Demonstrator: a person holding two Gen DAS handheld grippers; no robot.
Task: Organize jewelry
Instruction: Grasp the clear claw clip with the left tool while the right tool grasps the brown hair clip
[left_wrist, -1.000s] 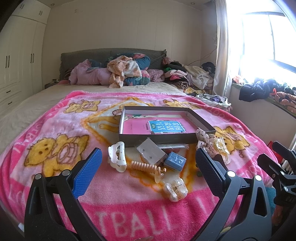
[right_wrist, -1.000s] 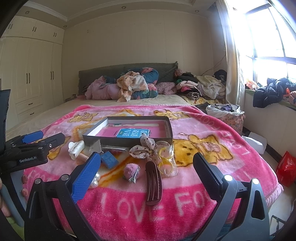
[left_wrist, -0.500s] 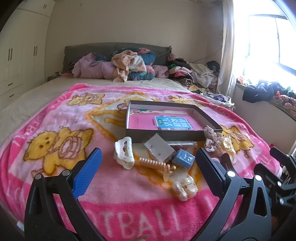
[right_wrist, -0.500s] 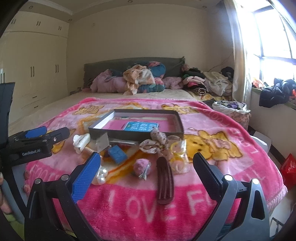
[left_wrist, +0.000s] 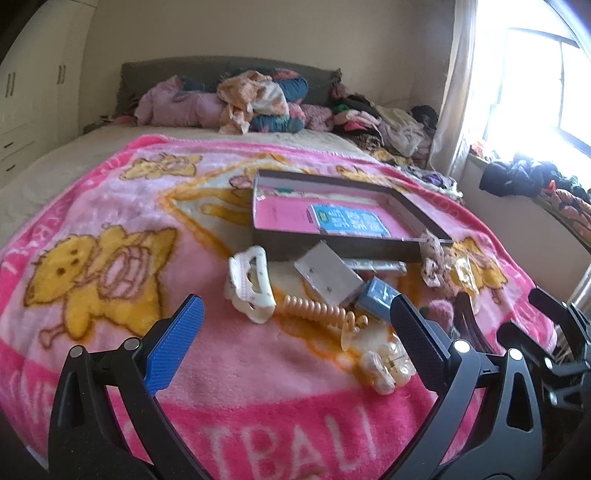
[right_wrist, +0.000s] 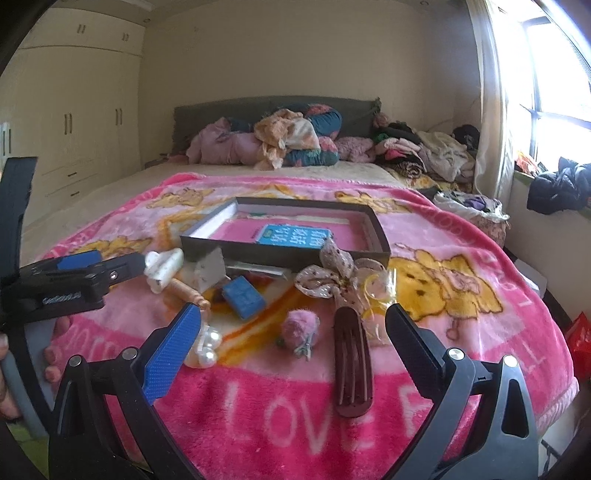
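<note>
A shallow dark box (left_wrist: 343, 250) (right_wrist: 376, 236) with a pink lining lies on the pink blanket. In front of it lie a white claw clip (left_wrist: 249, 284) (right_wrist: 162, 267), a beige spiral tie (left_wrist: 317, 308), a grey card (left_wrist: 327, 275), a small blue box (left_wrist: 376, 293) (right_wrist: 244, 293), a pearl clip (left_wrist: 386, 367) (right_wrist: 205, 347), a pink pompom (right_wrist: 299, 325), a brown barrette (right_wrist: 351, 362) and a dotted bow (right_wrist: 332, 275). My left gripper (left_wrist: 295, 343) is open and empty, short of the white clip. My right gripper (right_wrist: 291, 339) is open and empty, around the pompom and barrette area.
The pink blanket (left_wrist: 110, 206) covers the bed. Piled clothes and pillows (left_wrist: 255, 99) lie at the headboard. A wardrobe (right_wrist: 74, 122) stands left; a windowsill with clothes (left_wrist: 535, 181) is on the right. The left gripper shows in the right wrist view (right_wrist: 74, 277).
Both grippers have moved forward and lower toward the items; the jewelry and box look nearer. Jaws stay open. Nothing on the blanket has moved.
</note>
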